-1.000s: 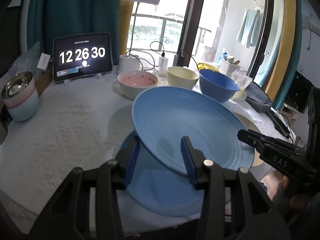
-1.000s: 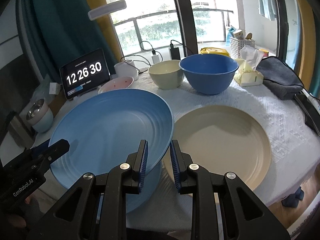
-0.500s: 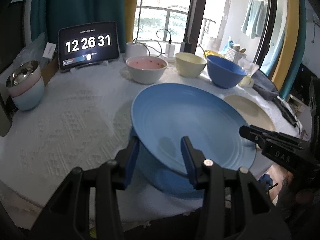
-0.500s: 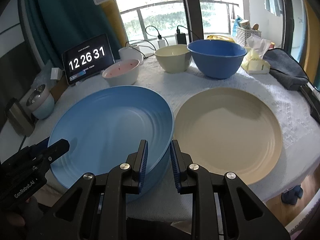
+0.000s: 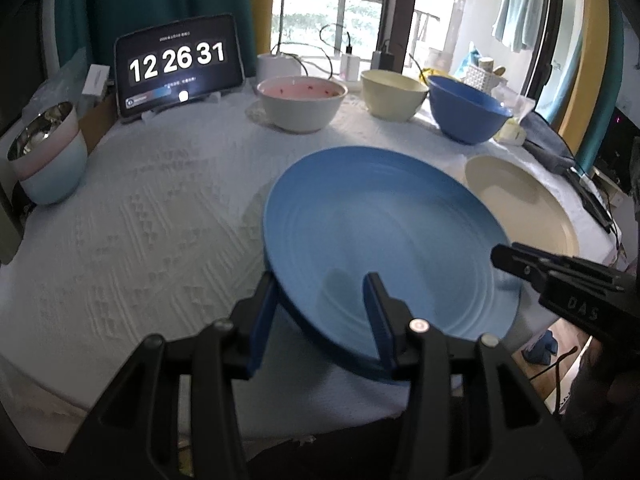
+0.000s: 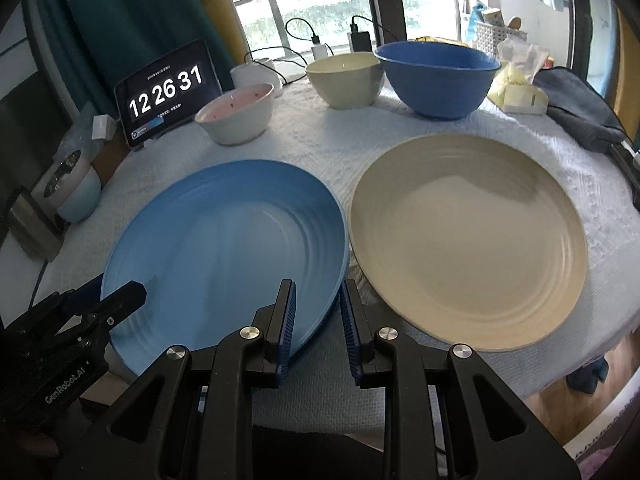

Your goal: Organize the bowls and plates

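Left wrist view: left tool (image 5: 320, 316) clamped on near rim of blue plate (image 5: 380, 236), jaws just eased slightly wider, rim between the pads. Right wrist view: right tool (image 6: 318, 322) narrow, gripping the same plate's opposite rim. Plate tilted, low over white-clothed worktop (image 6: 320, 140), beside beige plate (image 6: 468, 240). Behind: pink-lined bowl (image 6: 236, 116), cream bowl (image 6: 346, 78), blue bowl (image 6: 438, 78), clock tablet (image 5: 178, 66).

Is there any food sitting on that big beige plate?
No, the beige plate shows only its bare ridged surface in the right wrist view, lying on the white tablecloth beside the blue plate.
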Motion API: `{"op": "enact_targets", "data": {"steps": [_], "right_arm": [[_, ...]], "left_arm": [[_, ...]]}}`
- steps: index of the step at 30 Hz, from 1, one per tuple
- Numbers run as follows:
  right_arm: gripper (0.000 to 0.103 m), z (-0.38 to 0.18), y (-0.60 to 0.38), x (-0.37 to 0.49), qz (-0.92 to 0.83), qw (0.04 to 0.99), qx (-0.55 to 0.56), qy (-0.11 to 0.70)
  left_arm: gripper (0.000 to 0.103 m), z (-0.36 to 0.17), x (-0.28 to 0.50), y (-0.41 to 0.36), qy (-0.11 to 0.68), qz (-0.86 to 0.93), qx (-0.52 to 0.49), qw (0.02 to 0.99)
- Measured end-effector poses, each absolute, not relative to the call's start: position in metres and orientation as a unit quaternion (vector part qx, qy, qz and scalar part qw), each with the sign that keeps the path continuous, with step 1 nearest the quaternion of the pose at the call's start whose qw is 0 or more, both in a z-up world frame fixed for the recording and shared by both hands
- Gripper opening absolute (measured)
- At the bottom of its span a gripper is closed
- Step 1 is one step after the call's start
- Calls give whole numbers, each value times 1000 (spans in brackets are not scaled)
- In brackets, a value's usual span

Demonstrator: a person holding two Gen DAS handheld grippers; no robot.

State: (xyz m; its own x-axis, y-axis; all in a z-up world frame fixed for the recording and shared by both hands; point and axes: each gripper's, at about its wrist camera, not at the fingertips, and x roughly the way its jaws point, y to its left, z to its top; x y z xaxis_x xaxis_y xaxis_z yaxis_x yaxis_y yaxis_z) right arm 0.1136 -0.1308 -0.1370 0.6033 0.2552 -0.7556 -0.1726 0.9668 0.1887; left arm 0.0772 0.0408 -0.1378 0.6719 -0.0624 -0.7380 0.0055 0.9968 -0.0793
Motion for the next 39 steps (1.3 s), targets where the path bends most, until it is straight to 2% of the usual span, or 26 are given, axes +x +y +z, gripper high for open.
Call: {"op": "enact_targets", "data": {"steps": [10, 14, 39], "right_arm": [[28, -139, -130, 116, 118, 895, 46, 428], [29, -155, -129, 123, 119, 877, 59, 462], [29, -155, -120, 153, 118, 887, 48, 443]], "left_arm": [[48, -151, 84, 41, 419, -4, -24, 908], [48, -157, 89, 43, 427, -5, -31, 904], [49, -157, 127, 49, 423, -5, -45, 905]]}}
